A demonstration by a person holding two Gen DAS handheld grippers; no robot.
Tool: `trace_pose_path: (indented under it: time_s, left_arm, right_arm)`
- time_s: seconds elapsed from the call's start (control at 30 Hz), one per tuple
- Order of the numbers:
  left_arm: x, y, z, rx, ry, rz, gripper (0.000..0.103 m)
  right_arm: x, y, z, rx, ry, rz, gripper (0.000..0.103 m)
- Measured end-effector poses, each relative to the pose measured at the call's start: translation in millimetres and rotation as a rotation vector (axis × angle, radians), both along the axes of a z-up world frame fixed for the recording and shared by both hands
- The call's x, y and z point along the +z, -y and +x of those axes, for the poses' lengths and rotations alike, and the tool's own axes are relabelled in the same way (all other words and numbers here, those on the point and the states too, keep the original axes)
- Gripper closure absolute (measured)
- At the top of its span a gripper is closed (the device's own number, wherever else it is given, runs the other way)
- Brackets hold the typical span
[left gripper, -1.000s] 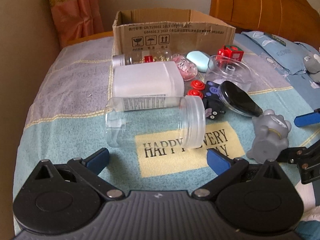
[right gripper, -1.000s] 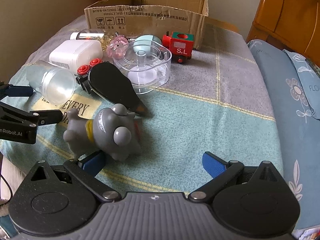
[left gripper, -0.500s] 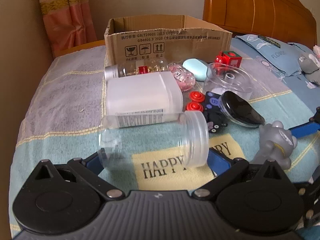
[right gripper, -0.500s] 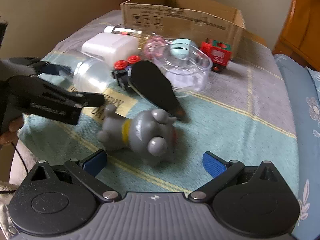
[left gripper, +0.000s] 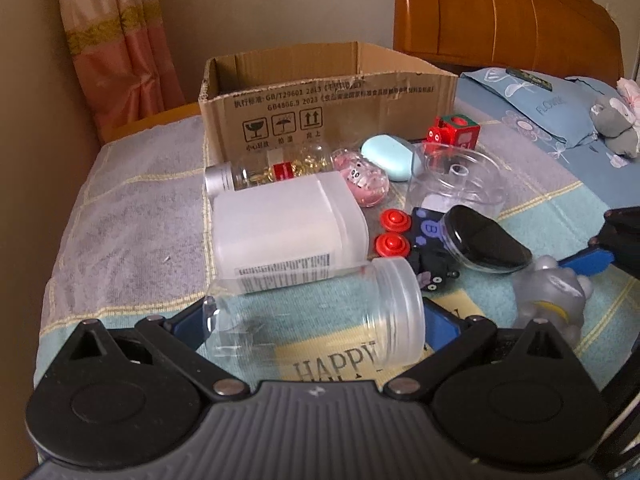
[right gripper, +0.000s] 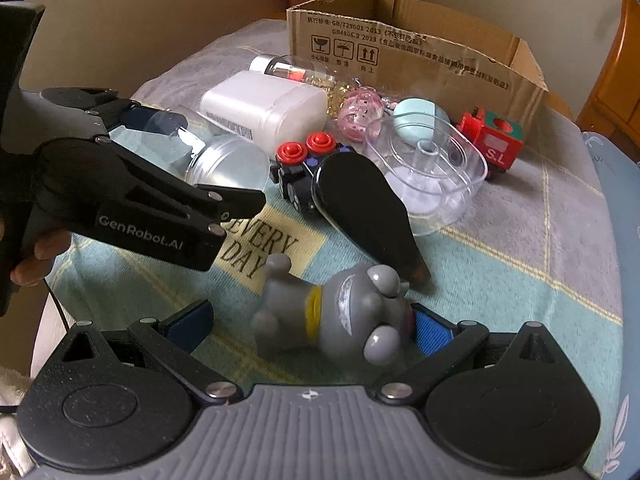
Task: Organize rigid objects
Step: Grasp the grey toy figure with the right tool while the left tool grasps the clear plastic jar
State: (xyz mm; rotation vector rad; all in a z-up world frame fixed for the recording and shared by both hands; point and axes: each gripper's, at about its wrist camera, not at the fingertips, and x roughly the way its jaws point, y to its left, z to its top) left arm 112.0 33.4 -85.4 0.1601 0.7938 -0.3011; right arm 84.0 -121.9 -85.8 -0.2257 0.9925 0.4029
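Straddling a clear plastic jar with a frosted screw lid [left gripper: 316, 316], your left tool [left gripper: 316, 320] sits wide, one blue pad at the jar's base, the other beside its lid, neither yet pressing. Your right tool [right gripper: 312, 324] is equally spread around a grey rubber animal figure with a yellow collar [right gripper: 336, 320], lying on its side on the bedspread [right gripper: 520, 248]; the right-hand pad looks to be touching its head, the left pad stands apart.

Close each tool evenly, and on the jar judge the grip carefully: the smooth round wall may slip or roll, so squeeze across its length and lift level.

Just behind the jar lies a white translucent plastic container with a barcode label [left gripper: 288, 232], touching or nearly so; lift straight up before swinging away. Beyond the figure, a black teardrop-shaped lid [right gripper: 360, 208] and a black toy car with red knobs [right gripper: 304, 168] crowd the path.

The open brown cardboard box [left gripper: 328, 96] waits at the far side, behind the clutter; the likely route passes above everything. The bed's left edge is near your left tool.
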Motion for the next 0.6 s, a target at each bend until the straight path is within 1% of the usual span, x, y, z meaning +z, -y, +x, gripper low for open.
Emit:
trace_pose_path:
  time_s: [0.03, 0.17, 0.27, 0.33, 0.4, 0.43, 0.5, 0.6]
  left_arm:
    - [0.4, -0.6, 0.8, 0.001, -0.007, -0.005, 0.003]
    - [2.8, -3.2, 0.3, 0.01, -0.013, -0.012, 0.003]
    - [5.2, -4.2, -0.6, 0.004, -0.025, -0.023, 0.003]
    - [6.0, -3.4, -0.7, 0.001, -0.03, -0.026, 0.003]
    - [6.4, -1.2, -0.7, 0.007, -0.033, -0.013, 0.006]
    - [6.8, -0.6, -0.7, 0.009, -0.034, -0.007, 0.009]
    - [8.1, 0.4, -0.6, 0.012, -0.038, -0.001, 0.01]
    - [9.9, 0.3, -0.9, 0.017, -0.04, 0.001, 0.011]
  right_arm:
    - [0.1, 1.0, 1.1, -0.007, 0.0, 0.003, 0.002]
    - [3.3, 6.8, 2.0, -0.024, 0.007, 0.013, 0.011]
    - [4.5, 9.6, 2.6, -0.033, 0.024, 0.017, 0.011]
    - [4.0, 8.7, 4.3, -0.042, 0.028, -0.003, 0.011]
    - [4.0, 8.4, 3.2, -0.023, 0.017, 0.004, 0.014]
    - [3.7, 8.3, 2.1, -0.022, 0.013, 0.0, 0.015]
    - [3.7, 8.4, -0.6, -0.019, 0.023, -0.014, 0.02]
    - [5.9, 13.7, -1.5, -0.028, 0.022, 0.007, 0.025]
